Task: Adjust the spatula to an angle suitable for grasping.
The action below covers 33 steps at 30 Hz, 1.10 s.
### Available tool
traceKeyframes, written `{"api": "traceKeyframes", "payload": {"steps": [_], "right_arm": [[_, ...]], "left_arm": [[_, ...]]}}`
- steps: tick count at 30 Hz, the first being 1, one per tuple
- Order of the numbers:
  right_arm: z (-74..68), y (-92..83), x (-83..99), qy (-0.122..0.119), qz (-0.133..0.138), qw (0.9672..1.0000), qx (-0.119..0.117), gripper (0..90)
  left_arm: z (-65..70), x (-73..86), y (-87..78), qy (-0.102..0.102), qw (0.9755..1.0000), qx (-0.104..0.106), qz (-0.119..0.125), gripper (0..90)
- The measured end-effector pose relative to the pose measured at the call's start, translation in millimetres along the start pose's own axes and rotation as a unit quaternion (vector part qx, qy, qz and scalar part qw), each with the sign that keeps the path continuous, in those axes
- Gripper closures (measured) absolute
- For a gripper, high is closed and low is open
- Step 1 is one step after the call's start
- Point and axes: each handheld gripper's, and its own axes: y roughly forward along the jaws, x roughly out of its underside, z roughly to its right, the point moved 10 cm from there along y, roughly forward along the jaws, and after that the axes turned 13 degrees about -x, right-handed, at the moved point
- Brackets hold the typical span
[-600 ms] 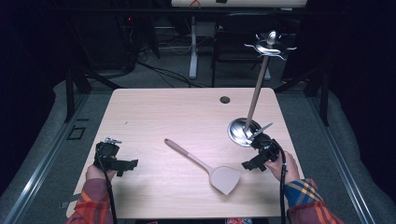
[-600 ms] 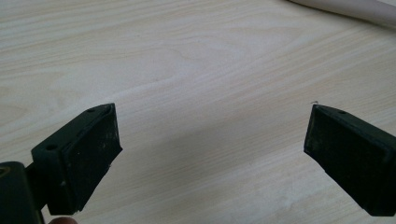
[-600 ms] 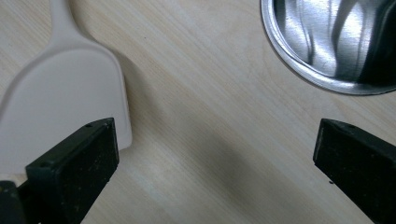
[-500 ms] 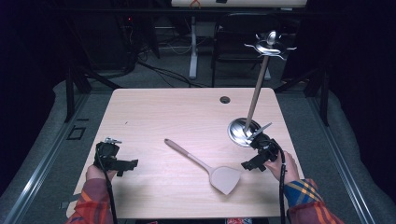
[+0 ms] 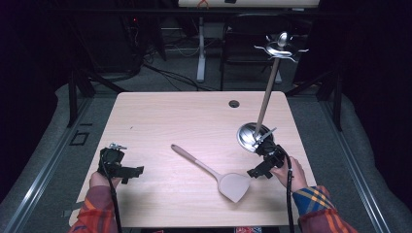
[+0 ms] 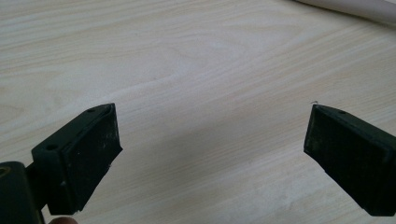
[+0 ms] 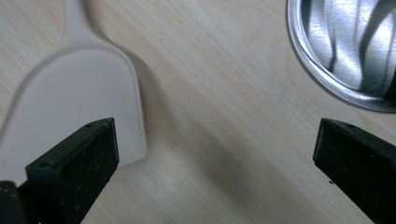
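A beige spatula [image 5: 214, 171] lies flat in the middle of the wooden table [image 5: 194, 116], blade toward the person. Its blade [image 7: 70, 107] sits just beyond one jaw in the right gripper view. My right gripper [image 5: 257, 162] is low over the table between the spatula blade and the round steel base [image 5: 252, 136] of a utensil stand; its jaws [image 7: 212, 163] stand wide apart, open, with only bare wood between them. My left gripper [image 5: 127, 171] rests near the table's front left, open, nothing between its jaws [image 6: 210, 154].
The utensil stand's wooden pole [image 5: 267, 97] rises tilted from the steel base [image 7: 345, 51] to a metal hook crown [image 5: 279, 48] at the back right. A small dark hole [image 5: 234, 104] marks the far side of the table. Dark floor and cables surround the table.
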Motion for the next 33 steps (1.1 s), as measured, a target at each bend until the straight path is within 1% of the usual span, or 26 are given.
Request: {"api": "traceKeyframes", "payload": {"steps": [2,3,4,6,9,10,11,12,13,14,15,17,20,21,23,24,25,26,29,31,33], "right_arm": [[-1.7,1.2,-0.2,-0.002,-0.003,1.0000,0.000,0.0],[-3.3,2.5,-1.0,0.000,0.003,1.0000,-0.004,0.0],[-2.5,1.5,0.0,-0.008,-0.009,0.9999,-0.001,0.0],[-3.0,3.1,-1.1,-0.010,-0.005,0.9999,-0.001,0.0],[-3.9,5.1,-2.2,-0.010,-0.007,0.9999,-0.004,0.0],[-3.9,5.4,-1.8,-0.016,-0.017,0.9997,-0.004,0.0],[-6.3,7.9,-3.2,-0.011,-0.009,0.9999,-0.009,0.0],[-6.6,8.3,-3.2,-0.020,-0.022,0.9995,-0.005,0.0],[-8.5,10.1,-4.6,-0.017,-0.015,0.9997,-0.010,0.0],[-8.5,10.1,-4.6,-0.017,-0.015,0.9997,-0.010,0.0],[-7.8,10.0,-4.7,-0.023,-0.021,0.9995,-0.006,0.0],[-9.3,11.8,-5.4,-0.027,-0.026,0.9993,-0.005,0.0],[-11.5,14.2,-6.4,-0.025,-0.022,0.9994,-0.008,0.0],[-11.3,13.6,-5.8,-0.029,-0.030,0.9991,-0.008,0.0],[-11.9,14.8,-6.4,-0.027,-0.028,0.9992,-0.009,0.0],[-12.6,15.6,-7.0,-0.028,-0.028,0.9991,-0.013,0.0],[-14.1,17.2,-8.0,-0.023,-0.020,0.9994,-0.017,0.0],[-12.3,15.7,-6.9,-0.030,-0.031,0.9990,-0.011,0.0],[-11.8,15.7,-6.7,-0.031,-0.034,0.9989,-0.007,0.0],[-12.6,16.0,-7.5,-0.029,-0.029,0.9991,-0.008,0.0],[-11.7,15.1,-7.0,-0.032,-0.033,0.9989,-0.005,0.0]], "left_arm": [[0.5,0.0,-0.1,0.001,1.0000,0.000,0.000,3.4],[0.5,-0.1,-0.1,0.002,1.0000,0.000,-0.001,3.4],[0.4,-0.2,0.3,0.002,1.0000,0.000,0.000,3.4],[0.4,-0.1,1.2,-0.001,1.0000,0.001,0.000,3.5],[0.4,-0.2,1.4,-0.002,1.0000,0.002,0.000,3.5],[0.5,-0.1,1.4,-0.001,1.0000,0.002,-0.001,3.5],[0.6,-0.2,1.6,0.000,1.0000,0.002,-0.001,3.5],[0.9,-0.2,1.9,0.001,1.0000,0.001,-0.001,3.5],[1.9,0.0,2.2,0.000,1.0000,0.002,-0.003,3.5],[1.9,0.0,2.2,0.000,1.0000,0.002,-0.003,3.5],[1.8,0.0,2.2,0.003,1.0000,0.002,-0.003,3.5],[2.0,0.0,1.9,0.002,1.0000,0.002,-0.003,3.5],[1.8,0.0,2.1,0.002,1.0000,0.003,-0.002,3.5],[1.9,0.0,2.1,0.002,1.0000,0.003,-0.002,3.5],[1.9,0.1,2.2,0.003,1.0000,0.003,-0.003,3.5],[1.8,0.1,2.2,0.003,1.0000,0.003,-0.003,3.5],[1.7,0.1,2.3,0.003,1.0000,0.003,-0.003,3.5],[1.8,0.1,2.5,0.003,1.0000,0.003,-0.003,3.5],[2.1,0.2,2.5,0.005,1.0000,0.002,-0.003,3.5],[2.1,0.2,2.1,0.005,1.0000,0.003,-0.004,3.5],[2.0,0.2,2.0,0.005,1.0000,0.003,-0.003,3.5]]}}
